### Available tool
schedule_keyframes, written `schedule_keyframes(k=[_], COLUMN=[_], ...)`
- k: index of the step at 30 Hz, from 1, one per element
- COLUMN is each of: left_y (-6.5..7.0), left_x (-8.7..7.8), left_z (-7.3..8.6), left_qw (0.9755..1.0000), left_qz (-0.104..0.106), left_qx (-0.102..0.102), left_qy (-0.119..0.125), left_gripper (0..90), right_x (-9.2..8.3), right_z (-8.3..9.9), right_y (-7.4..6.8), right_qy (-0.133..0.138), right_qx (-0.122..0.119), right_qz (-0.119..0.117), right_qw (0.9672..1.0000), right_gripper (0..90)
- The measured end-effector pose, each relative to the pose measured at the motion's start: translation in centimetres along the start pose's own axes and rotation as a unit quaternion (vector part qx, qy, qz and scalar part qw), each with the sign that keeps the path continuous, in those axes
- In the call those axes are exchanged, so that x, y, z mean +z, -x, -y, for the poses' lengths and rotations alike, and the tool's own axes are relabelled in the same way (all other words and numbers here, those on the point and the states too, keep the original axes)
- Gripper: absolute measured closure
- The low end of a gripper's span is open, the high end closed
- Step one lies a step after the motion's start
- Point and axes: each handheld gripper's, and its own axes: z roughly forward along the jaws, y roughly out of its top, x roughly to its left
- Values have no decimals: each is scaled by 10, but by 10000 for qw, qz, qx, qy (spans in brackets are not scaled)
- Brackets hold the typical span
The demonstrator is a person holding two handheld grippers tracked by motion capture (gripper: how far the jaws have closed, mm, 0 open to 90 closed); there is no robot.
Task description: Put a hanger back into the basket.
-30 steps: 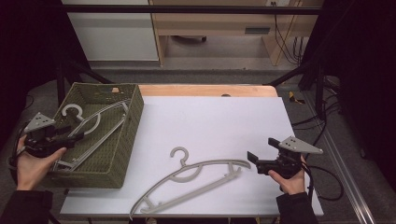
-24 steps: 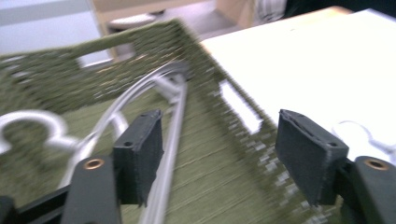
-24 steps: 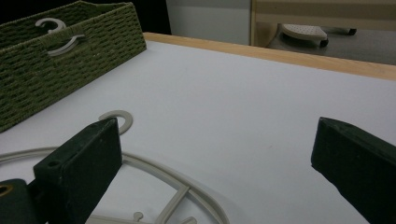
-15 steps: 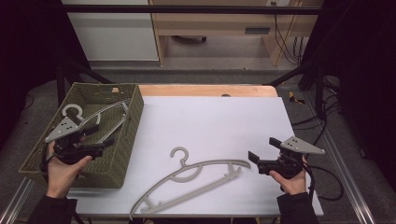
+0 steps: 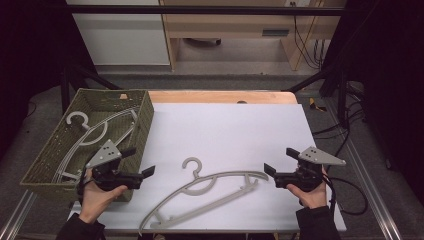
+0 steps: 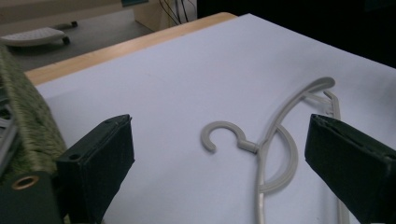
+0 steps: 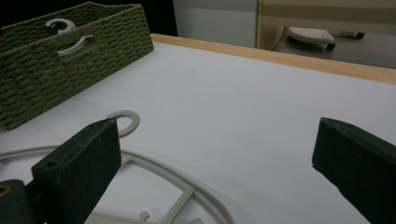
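While a grey plastic hanger [image 5: 202, 192] lies flat on the white bench [image 5: 230, 130], two hand-held grippers flank it with jaws apart and nothing between them.

Seen from the high view, the left hand-held gripper [image 5: 137, 162] sits at the near right corner of a green woven basket [image 5: 142, 125], just left of the hanger, and points right across the bench. The right hand-held gripper [image 5: 280, 161] rests near the hanger's right tip and points left, close to it but not touching. The hanger's hook faces the far side, and its long bar slants toward the near left edge. A second grey hanger [image 5: 95, 132] lies inside the basket at far left, its hook rising near the basket's far end.
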Motion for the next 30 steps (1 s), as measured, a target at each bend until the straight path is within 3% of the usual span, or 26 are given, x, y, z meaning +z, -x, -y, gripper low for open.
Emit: schedule_keyframes(k=[7,15,19,20,23,25,28,30], left_y=[11,25,29,29,33,33,35,36], left_x=[20,40,51,51,60,61,66,69], left_z=[8,15,22,22,27,28,32,35], left_qw=[9986,9941,9900,9900,9865,9855,9821,9789], left_qz=[203,351,346,346,381,389,384,503], left_qx=[174,400,506,506,570,591,700,722], left_qy=[-448,-946,-1274,-1274,-1489,-1543,-1709,-1842], left_gripper=[90,151,175,184,206,217,237,257], right_x=[-1,-1,0,0,1,2,2,1], right_z=[0,0,1,1,1,1,1,1], right_y=[-1,-1,0,0,-1,-1,-1,-1], right_qy=[24,-9,-49,-49,-83,-90,-97,-130], right_qx=[56,59,-1,-1,-10,-22,-24,-51], right_qz=[21,17,10,10,-9,-10,-7,-18], right_qw=[10000,10000,10000,10000,10000,10000,10000,9999], right_gripper=[18,19,19,19,20,19,19,19])
